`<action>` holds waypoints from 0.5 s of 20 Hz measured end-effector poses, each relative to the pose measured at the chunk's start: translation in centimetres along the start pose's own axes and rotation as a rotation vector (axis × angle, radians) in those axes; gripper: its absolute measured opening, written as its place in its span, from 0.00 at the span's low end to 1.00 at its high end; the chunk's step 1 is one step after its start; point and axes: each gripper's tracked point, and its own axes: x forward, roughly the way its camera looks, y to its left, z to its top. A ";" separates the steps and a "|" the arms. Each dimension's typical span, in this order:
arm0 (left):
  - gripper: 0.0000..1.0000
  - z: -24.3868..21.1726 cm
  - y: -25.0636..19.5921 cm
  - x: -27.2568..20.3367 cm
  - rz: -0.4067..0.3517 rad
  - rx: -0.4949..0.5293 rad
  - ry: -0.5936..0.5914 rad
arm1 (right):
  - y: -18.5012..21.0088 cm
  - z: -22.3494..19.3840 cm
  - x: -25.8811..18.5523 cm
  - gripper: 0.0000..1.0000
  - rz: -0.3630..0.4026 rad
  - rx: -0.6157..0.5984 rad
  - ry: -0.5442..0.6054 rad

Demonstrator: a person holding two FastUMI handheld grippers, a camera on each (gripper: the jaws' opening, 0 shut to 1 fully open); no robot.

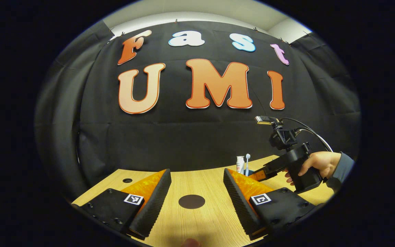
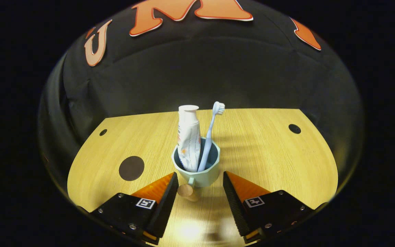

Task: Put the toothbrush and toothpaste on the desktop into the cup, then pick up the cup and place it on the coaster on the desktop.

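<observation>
A pale green cup (image 2: 199,171) with a wooden handle (image 2: 189,192) stands on the wooden desktop (image 2: 269,154). Upright inside it are a white toothpaste tube (image 2: 188,137) and a light blue toothbrush (image 2: 211,133). My right gripper (image 2: 200,183) is open, its fingertips on either side of the cup's near wall and handle, not pressing. The dark round coaster (image 2: 131,168) lies to the cup's left. In the left gripper view, my left gripper (image 1: 197,181) is open and empty above the coaster (image 1: 191,201); farther right are the toothpaste (image 1: 240,164), toothbrush (image 1: 247,163) and right gripper (image 1: 257,175).
A hand with a grey sleeve (image 1: 321,164) holds the right gripper, with a small camera and cables on top. Small dark holes (image 2: 294,128) (image 2: 103,132) mark the desktop's far corners. The black cloth wall closes off the back edge of the table.
</observation>
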 end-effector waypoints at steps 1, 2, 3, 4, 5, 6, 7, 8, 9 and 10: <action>0.98 0.1 0.2 -0.3 0.003 -0.004 -0.001 | 0.0 -0.2 0.1 0.77 -0.011 -0.011 0.019; 0.98 -0.2 0.4 -0.6 0.007 -0.009 -0.002 | 0.1 -0.3 0.2 0.76 -0.022 -0.024 0.035; 0.98 -0.2 0.6 -0.7 0.009 -0.014 0.000 | 0.1 -0.3 0.4 0.74 -0.032 -0.030 0.054; 0.98 -0.2 0.8 -0.7 0.011 -0.020 0.003 | 0.2 -0.4 0.6 0.74 -0.038 -0.036 0.073; 0.98 -0.6 0.9 -0.8 0.013 -0.024 0.006 | 0.3 -0.5 0.9 0.71 -0.046 -0.039 0.090; 0.98 -0.8 0.9 -1.0 0.013 -0.029 0.009 | 0.3 -0.7 1.2 0.69 -0.050 -0.040 0.107; 0.98 -0.9 0.9 -1.0 0.014 -0.033 0.013 | 0.4 -0.6 1.3 0.66 -0.055 -0.041 0.122; 0.98 -1.3 1.1 -1.2 0.015 -0.038 0.019 | 0.5 -1.0 1.7 0.64 -0.058 -0.039 0.144; 0.98 -1.5 1.4 -1.3 0.016 -0.045 0.023 | 0.3 -1.7 2.1 0.60 -0.065 -0.037 0.177; 0.98 -1.6 1.6 -1.4 0.018 -0.053 0.026 | 0.3 -2.5 2.7 0.60 -0.070 -0.027 0.207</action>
